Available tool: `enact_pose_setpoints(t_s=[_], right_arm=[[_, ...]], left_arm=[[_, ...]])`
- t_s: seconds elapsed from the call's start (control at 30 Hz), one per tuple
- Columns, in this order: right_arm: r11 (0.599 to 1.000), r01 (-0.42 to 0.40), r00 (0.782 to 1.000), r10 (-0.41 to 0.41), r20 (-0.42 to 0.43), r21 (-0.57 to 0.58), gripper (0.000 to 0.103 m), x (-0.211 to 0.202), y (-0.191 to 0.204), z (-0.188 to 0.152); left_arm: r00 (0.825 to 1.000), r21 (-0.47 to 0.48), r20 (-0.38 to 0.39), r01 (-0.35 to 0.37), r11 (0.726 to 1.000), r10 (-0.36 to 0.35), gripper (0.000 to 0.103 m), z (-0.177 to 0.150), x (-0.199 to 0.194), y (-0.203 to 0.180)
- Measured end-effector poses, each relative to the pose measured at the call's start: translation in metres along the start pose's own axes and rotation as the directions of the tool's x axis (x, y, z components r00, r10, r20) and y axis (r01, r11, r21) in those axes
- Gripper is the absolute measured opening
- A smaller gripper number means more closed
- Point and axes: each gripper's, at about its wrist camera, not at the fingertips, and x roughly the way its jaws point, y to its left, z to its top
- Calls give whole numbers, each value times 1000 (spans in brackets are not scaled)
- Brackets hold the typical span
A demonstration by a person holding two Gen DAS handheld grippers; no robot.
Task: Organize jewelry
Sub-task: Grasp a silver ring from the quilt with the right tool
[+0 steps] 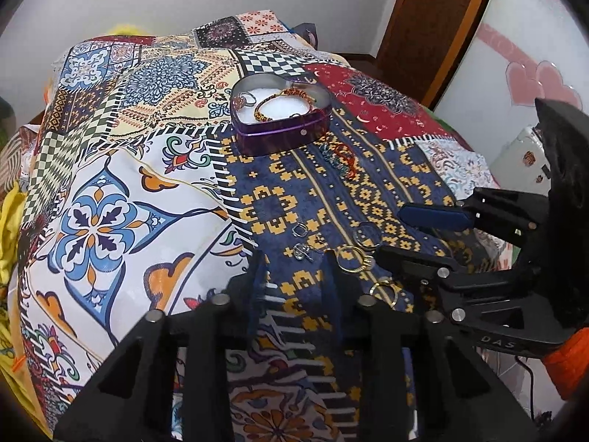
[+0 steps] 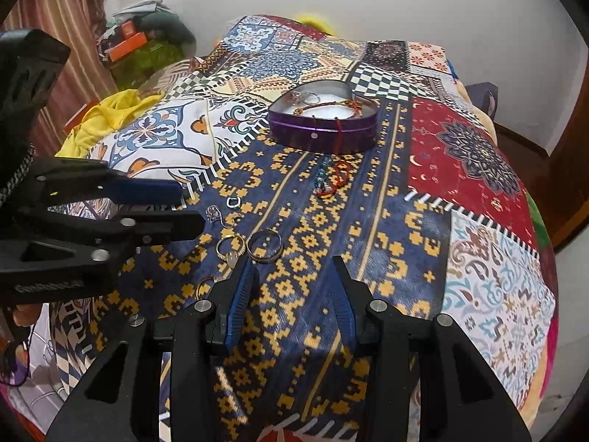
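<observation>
A purple heart-shaped tin stands on the patterned bedspread, holding a beaded bracelet and rings. A red and teal bracelet lies just in front of the tin. Several loose rings lie nearer: gold rings, a larger silver ring, small silver pieces. My left gripper is open and empty, just before the rings. My right gripper is open and empty, its left finger beside the gold ring.
The patchwork bedspread covers a rounded bed that falls away at the sides. Yellow cloth and clutter lie at the left. A wooden door frame stands at the right, a white wall behind.
</observation>
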Motion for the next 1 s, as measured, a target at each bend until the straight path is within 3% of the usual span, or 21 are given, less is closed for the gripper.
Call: enact_pose_setpoints(t_s=[0.27, 0.43, 0.73, 1.0], right_arm=[[999, -12, 1000, 13, 15, -35, 36, 7, 5, 3], [999, -17, 999, 19, 31, -46, 20, 10, 7, 3], [999, -34, 998, 33, 49, 12, 19, 6, 0, 7], [999, -14, 993, 9, 116, 44, 19, -19, -11, 17]], left_arm=[[1000, -11, 2, 31, 999, -31, 23, 1, 11, 2], [1000, 2, 10, 10, 1000, -10, 12, 2, 15, -1], [999, -1, 36, -13, 1000, 13, 12, 1, 6, -2], [994, -32, 104, -19, 999, 22, 12, 13, -22, 4]])
